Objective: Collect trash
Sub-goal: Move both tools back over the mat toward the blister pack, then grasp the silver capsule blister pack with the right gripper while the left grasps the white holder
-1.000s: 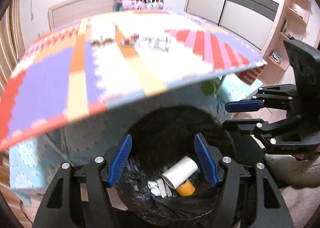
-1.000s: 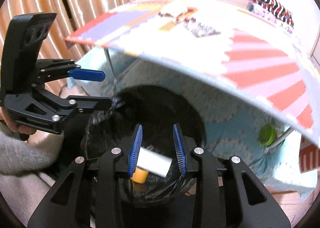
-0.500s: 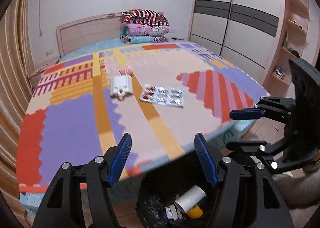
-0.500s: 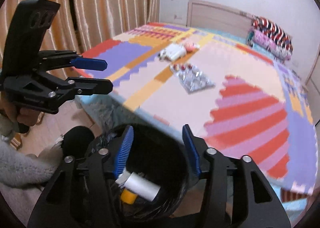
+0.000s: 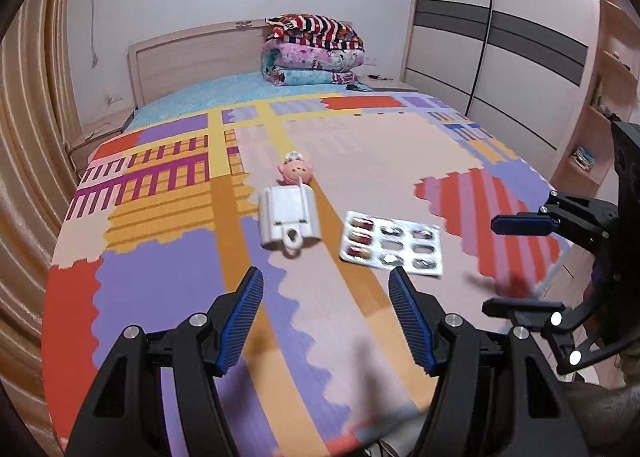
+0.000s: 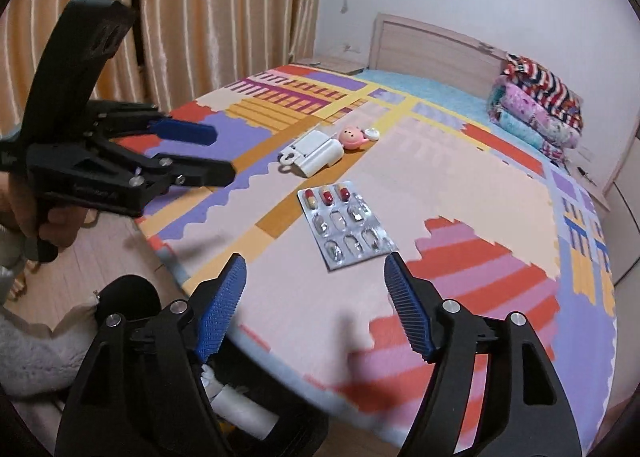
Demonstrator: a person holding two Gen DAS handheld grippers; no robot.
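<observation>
Bedroom first: a bed (image 5: pixel 192 105) with a headboard and folded quilts (image 5: pixel 314 51) at its far end carries a bright patchwork mat (image 5: pixel 160 289), and that mat is what your work lies on. Wardrobe doors stand on one side, curtains on the other. At the mat's near edge, down by the floor, sits the black-lined trash bin (image 6: pixel 256 413), with a white tube already in it; only the right wrist view shows it. Both of your tools hang above the near edge, empty: the left tongs (image 5: pixel 326 317) are spread wide, and the right tongs (image 6: pixel 316 305) are spread just as wide. The trash most likely next is the blister pack (image 6: pixel 346 223), lying flat toward the middle of the mat, nearly all its pockets spent, directly ahead of the right tongs. Beside it, farther from the near edge, lie a white clip-like gadget (image 5: pixel 290 219) and a pink toy figure (image 5: pixel 296 173) touching it; whether those count as trash I cannot tell. A flat foil sheet gives little to bite, so come in low with the right tongs, straddle one short edge, and press one finger into the soft mat to get under before closing. Then carry it level to the bin.
</observation>
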